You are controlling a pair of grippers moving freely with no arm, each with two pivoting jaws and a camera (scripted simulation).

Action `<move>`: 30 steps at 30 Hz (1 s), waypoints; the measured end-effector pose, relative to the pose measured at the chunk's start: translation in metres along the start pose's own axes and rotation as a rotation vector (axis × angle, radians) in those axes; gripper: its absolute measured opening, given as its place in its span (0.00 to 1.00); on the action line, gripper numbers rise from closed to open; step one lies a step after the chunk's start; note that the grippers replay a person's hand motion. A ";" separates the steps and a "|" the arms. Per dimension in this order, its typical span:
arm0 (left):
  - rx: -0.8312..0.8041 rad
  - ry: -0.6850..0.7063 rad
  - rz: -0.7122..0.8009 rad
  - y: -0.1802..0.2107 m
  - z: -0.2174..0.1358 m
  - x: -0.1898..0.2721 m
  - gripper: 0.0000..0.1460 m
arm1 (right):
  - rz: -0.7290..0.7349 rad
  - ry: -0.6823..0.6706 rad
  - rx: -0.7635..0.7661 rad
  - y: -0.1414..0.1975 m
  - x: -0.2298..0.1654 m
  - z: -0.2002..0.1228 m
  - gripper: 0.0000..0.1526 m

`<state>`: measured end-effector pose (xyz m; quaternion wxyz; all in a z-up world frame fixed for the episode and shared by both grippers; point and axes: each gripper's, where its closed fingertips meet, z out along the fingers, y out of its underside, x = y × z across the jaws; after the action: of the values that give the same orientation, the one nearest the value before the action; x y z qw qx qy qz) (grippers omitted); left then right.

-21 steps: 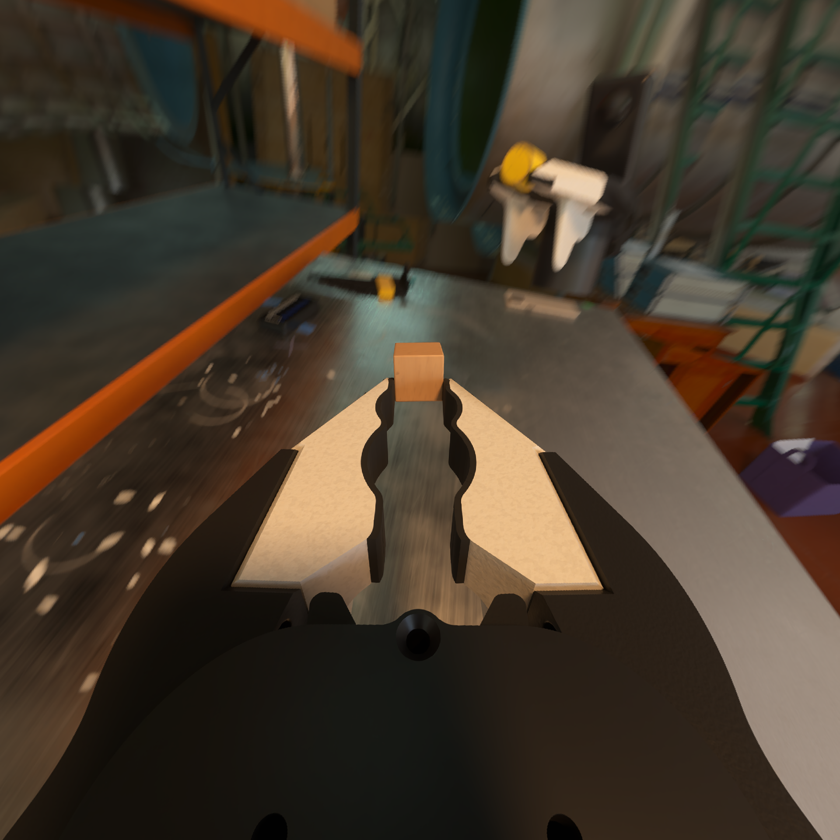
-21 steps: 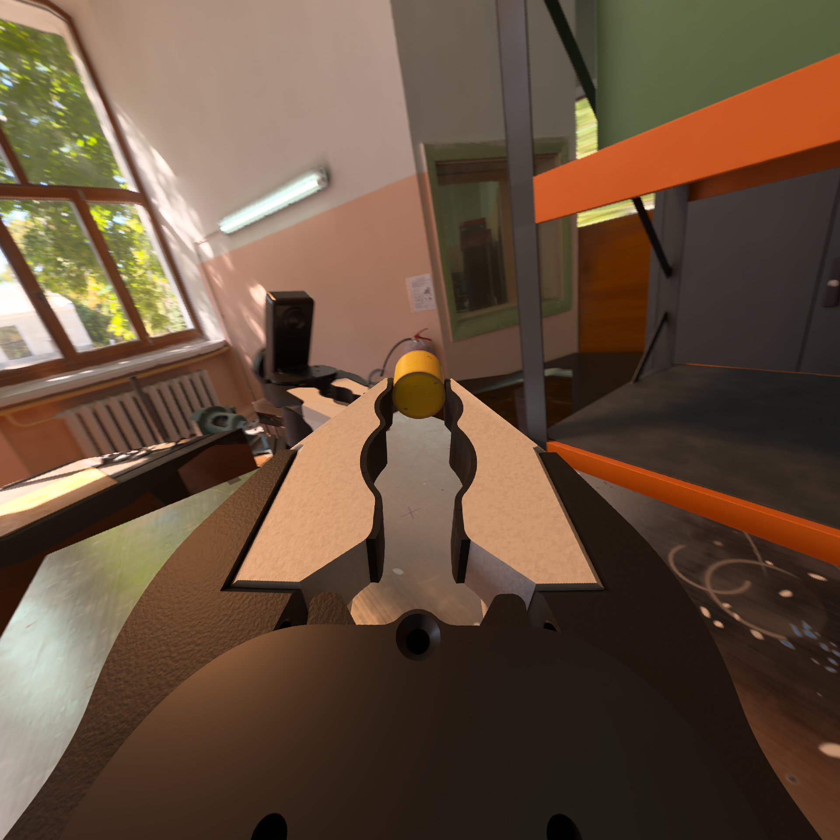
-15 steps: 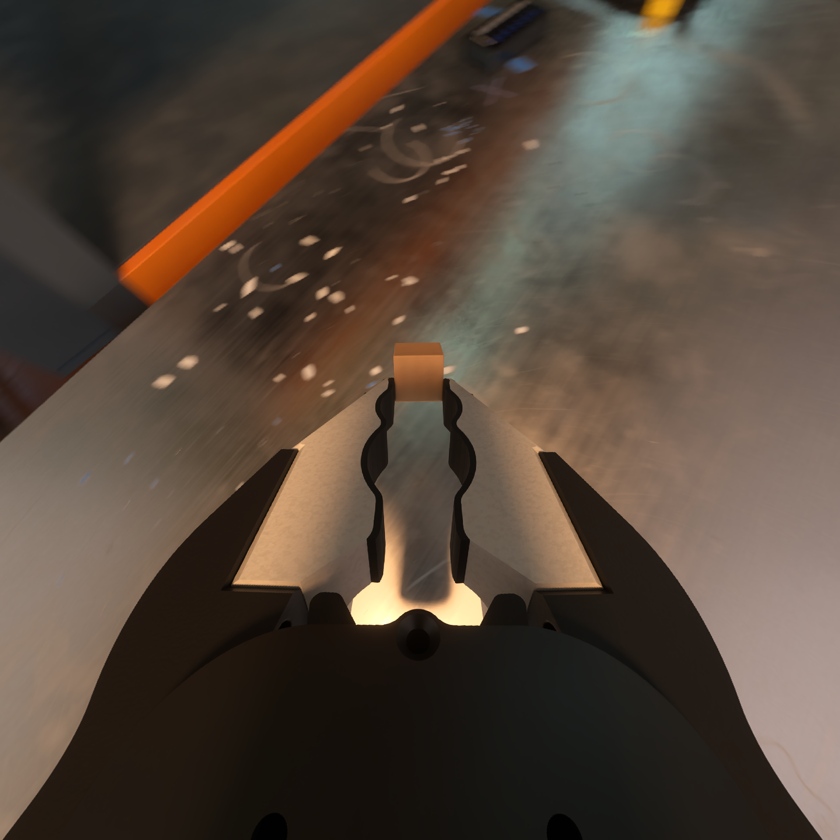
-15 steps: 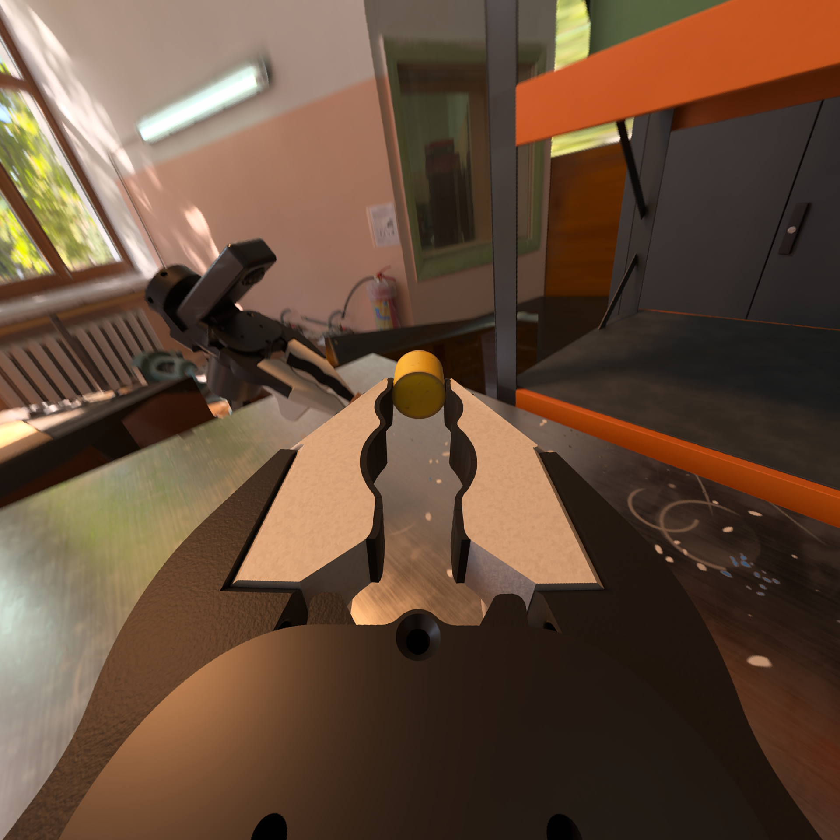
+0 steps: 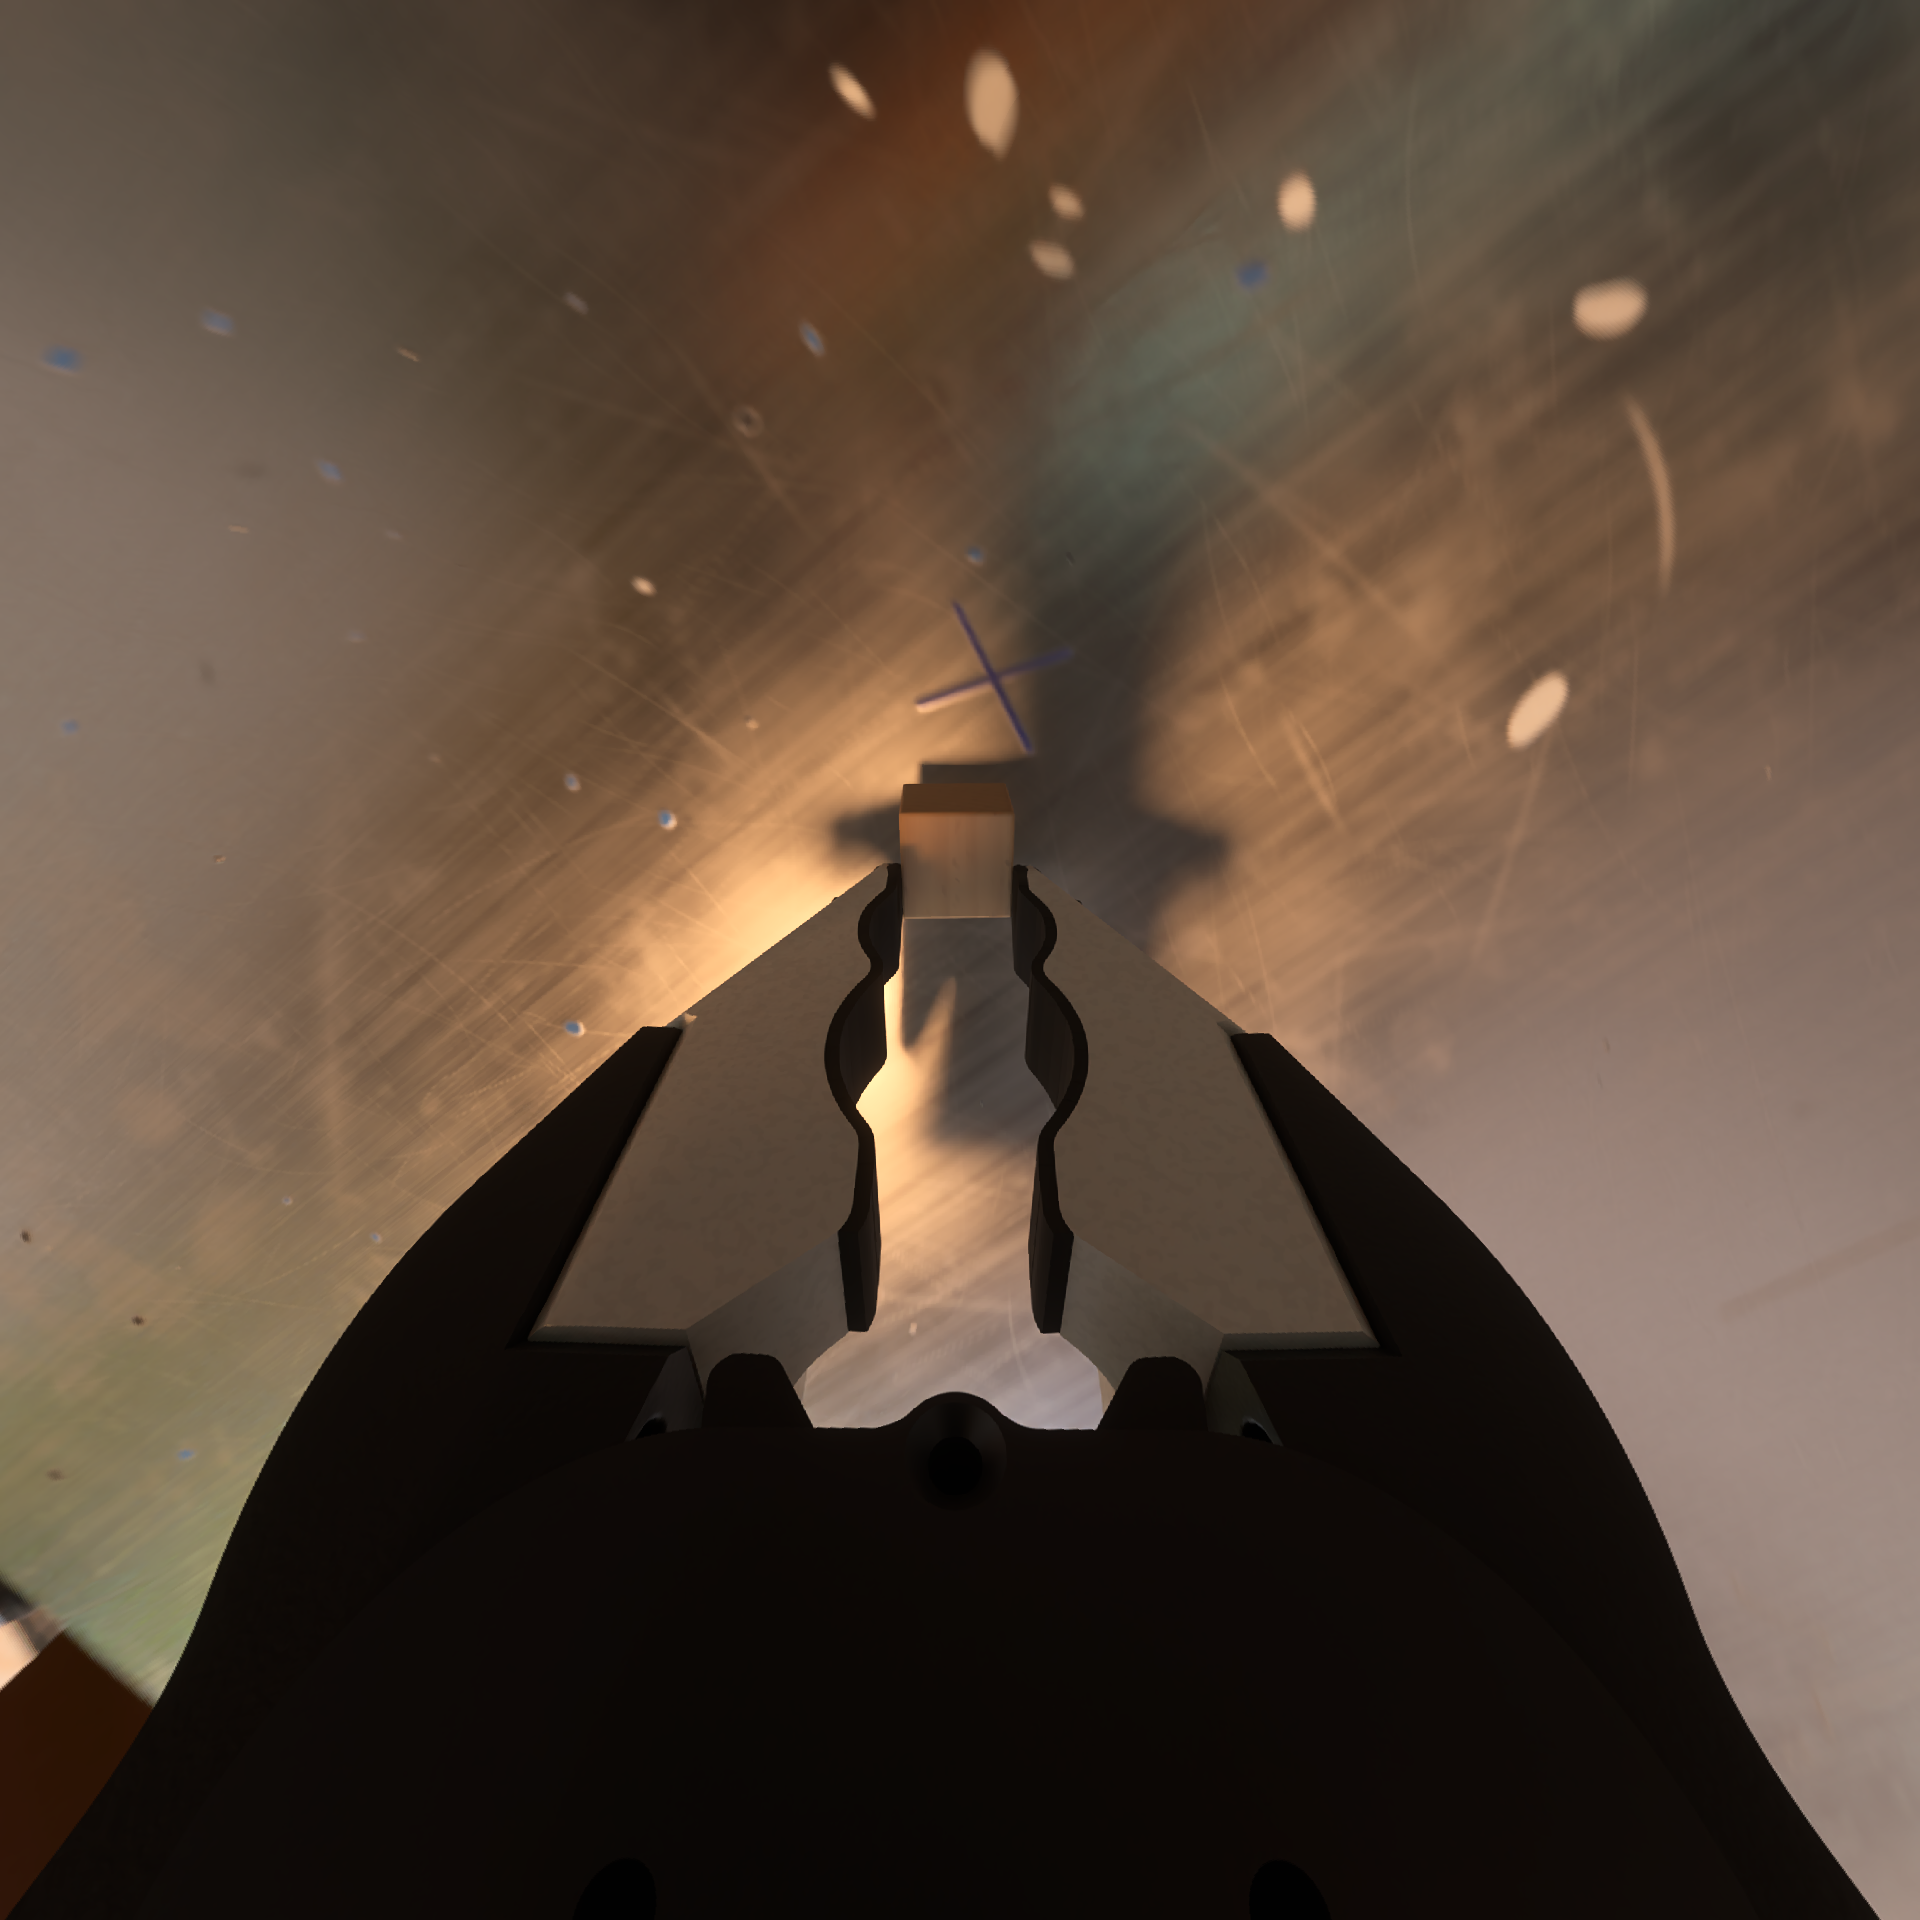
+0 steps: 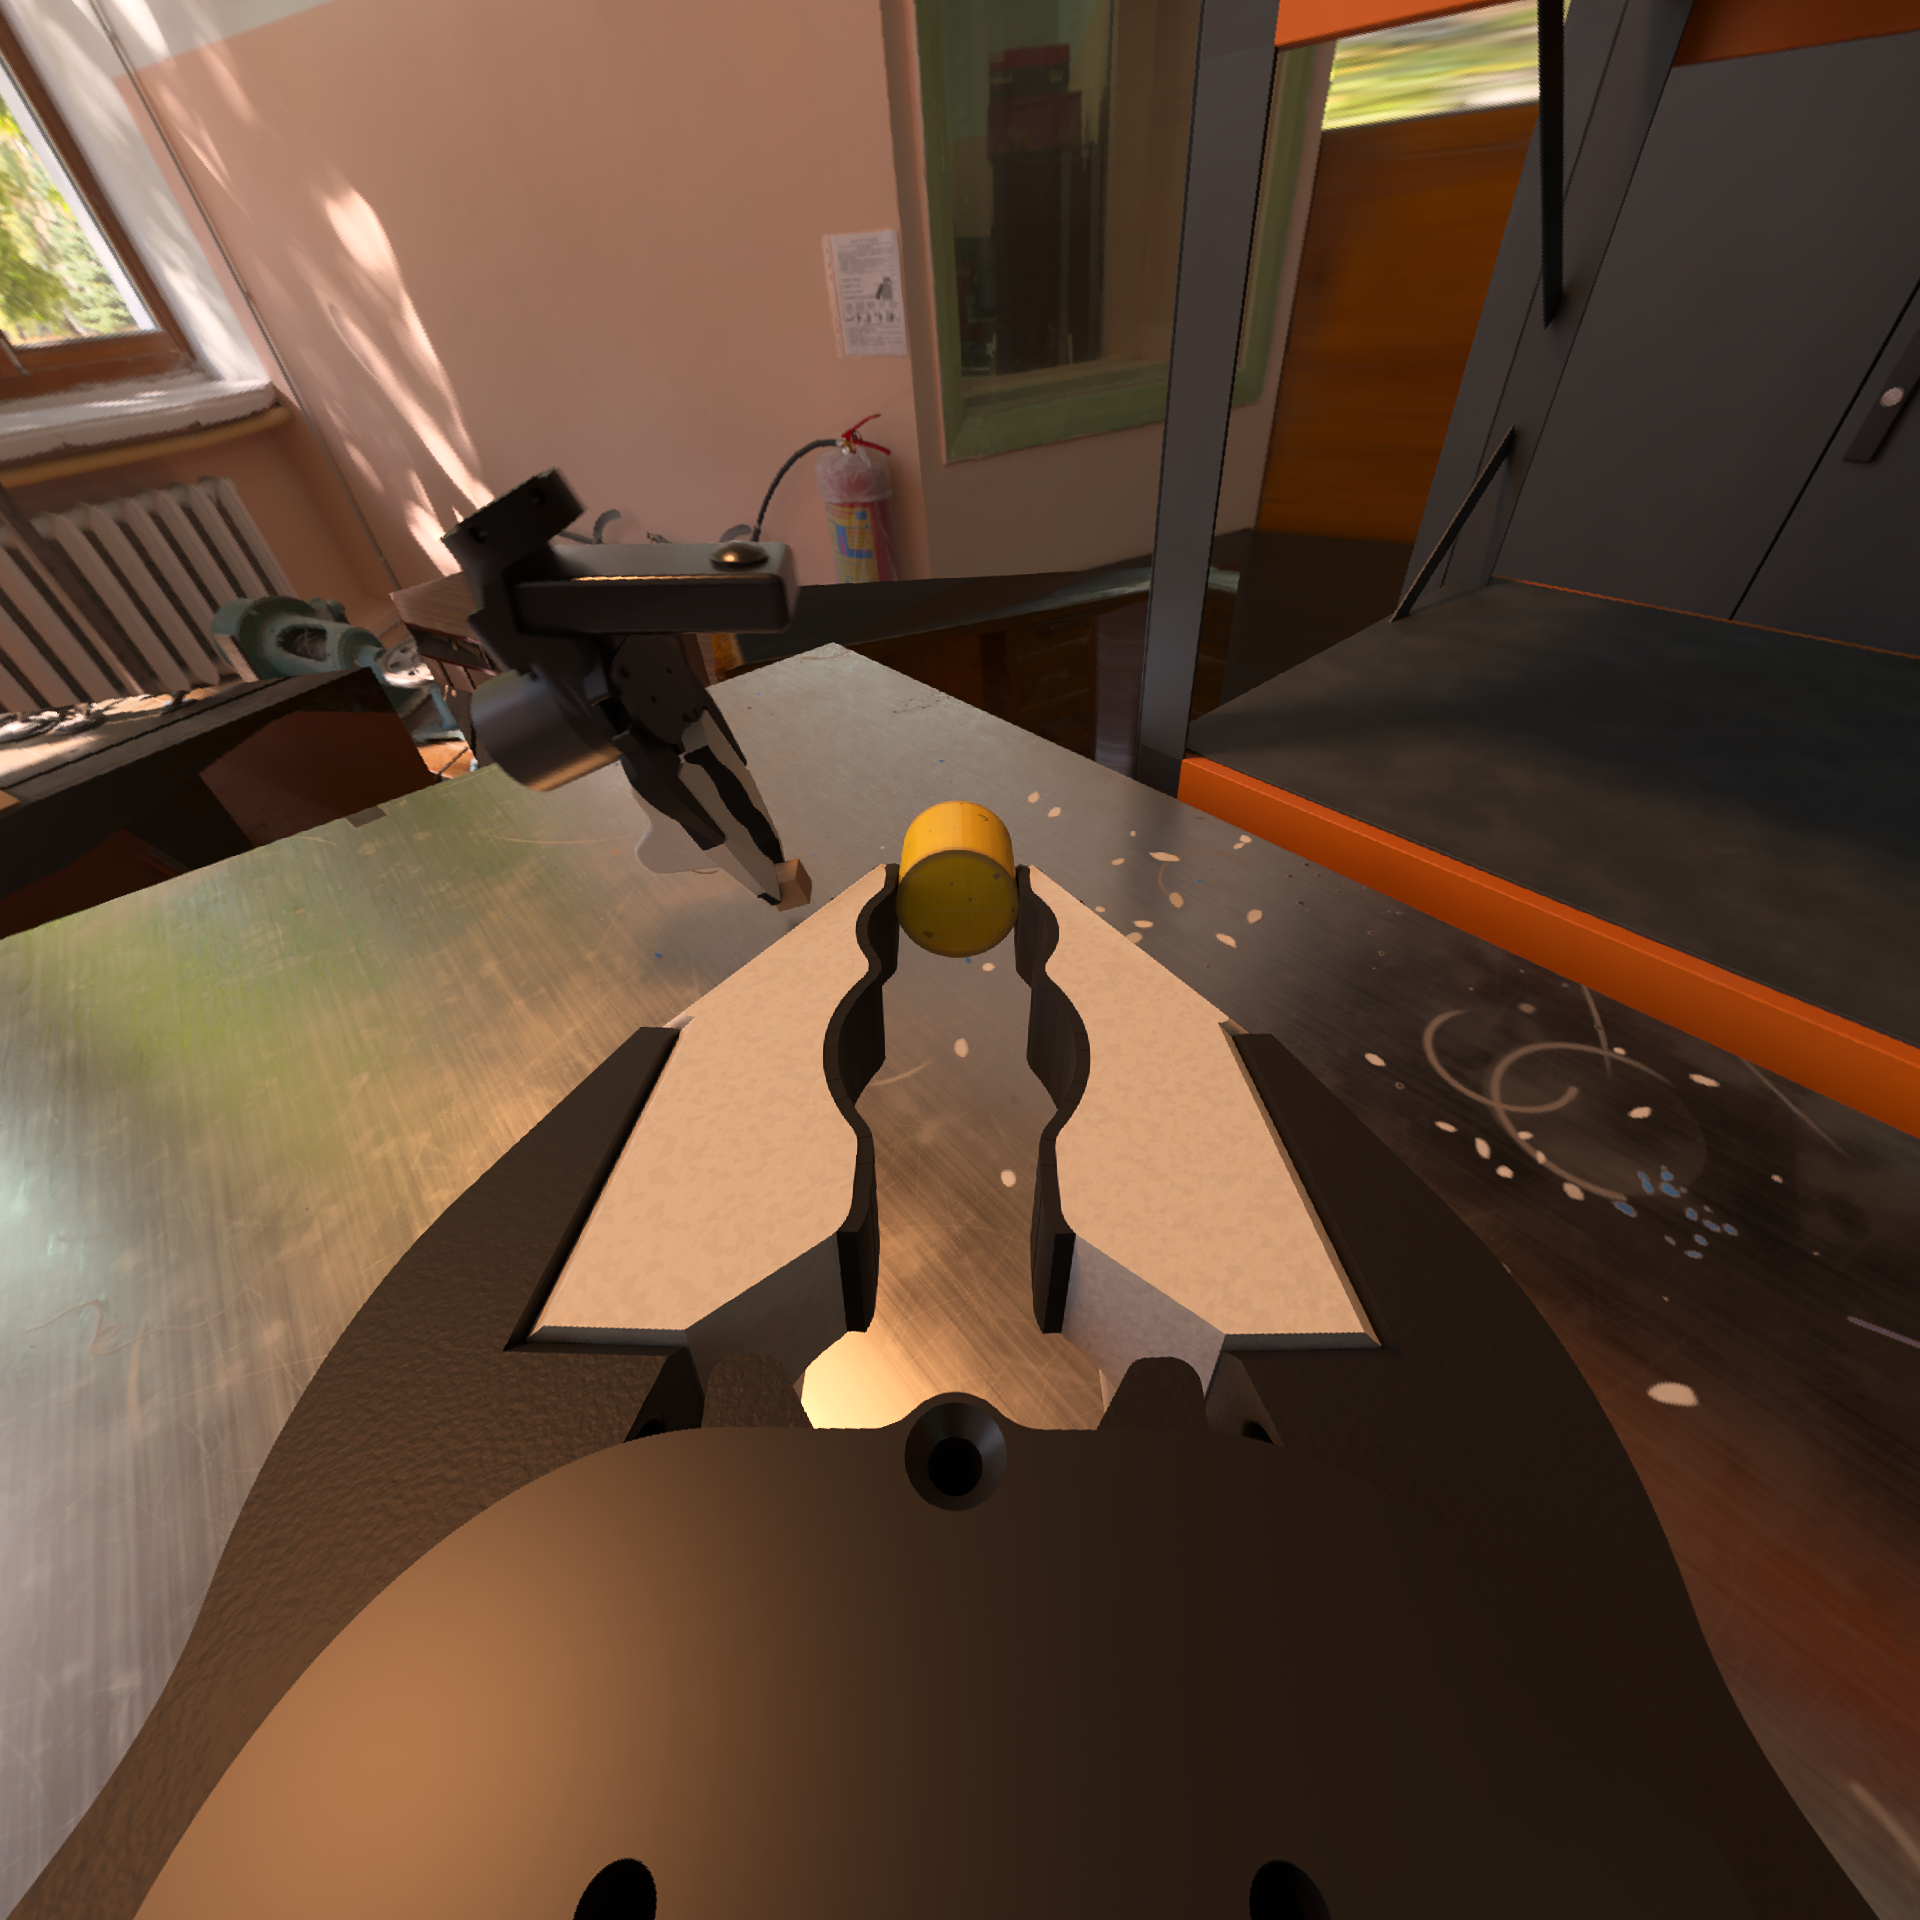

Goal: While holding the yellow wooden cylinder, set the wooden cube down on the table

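Note:
My left gripper (image 5: pixel 956 883) is shut on the small wooden cube (image 5: pixel 954 854) and points steeply down at the scratched metal table (image 5: pixel 520 727); the cube is close above its own shadow, and I cannot tell whether it touches the table. In the right wrist view the left gripper (image 6: pixel 774 883) shows farther off with the cube (image 6: pixel 795 885) at its tips, low over the table (image 6: pixel 312 1039). My right gripper (image 6: pixel 956 899) is shut on the yellow wooden cylinder (image 6: pixel 956 878), held above the table.
A thin blue cross mark (image 5: pixel 992 675) is on the table just beyond the cube. An orange-edged shelf (image 6: pixel 1558 904) with a grey upright post (image 6: pixel 1195 416) runs along the table's right side. A dark bench (image 6: pixel 208 748) stands left.
My left gripper has tipped further down and dropped toward the table with the cube. My right gripper has tilted down, so more of the table and the left gripper show.

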<state>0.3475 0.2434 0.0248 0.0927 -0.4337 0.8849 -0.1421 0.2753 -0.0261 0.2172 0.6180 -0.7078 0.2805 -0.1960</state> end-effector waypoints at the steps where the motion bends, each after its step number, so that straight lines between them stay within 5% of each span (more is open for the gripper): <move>1: -0.072 0.028 0.030 0.004 0.000 0.003 0.14 | 0.005 -0.003 0.000 0.000 0.001 0.001 0.14; 4: -0.207 0.071 0.090 0.009 -0.001 0.007 0.14 | 0.006 -0.011 -0.008 0.001 0.000 0.002 0.14; 16: -0.229 0.122 0.108 0.010 0.006 0.010 0.14 | 0.036 -0.019 -0.037 0.012 0.007 0.002 0.14; 21: -0.214 0.131 0.099 0.013 0.005 0.008 0.40 | 0.033 -0.009 -0.054 0.018 0.008 0.004 0.14; 30: 0.071 0.081 0.101 -0.007 -0.046 0.017 0.50 | 0.006 0.011 -0.053 0.022 0.008 0.000 0.14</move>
<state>0.3292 0.2342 0.0701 0.0792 -0.3786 0.9032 -0.1862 0.2781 -0.0325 0.1944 0.5980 -0.7221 0.2911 -0.1907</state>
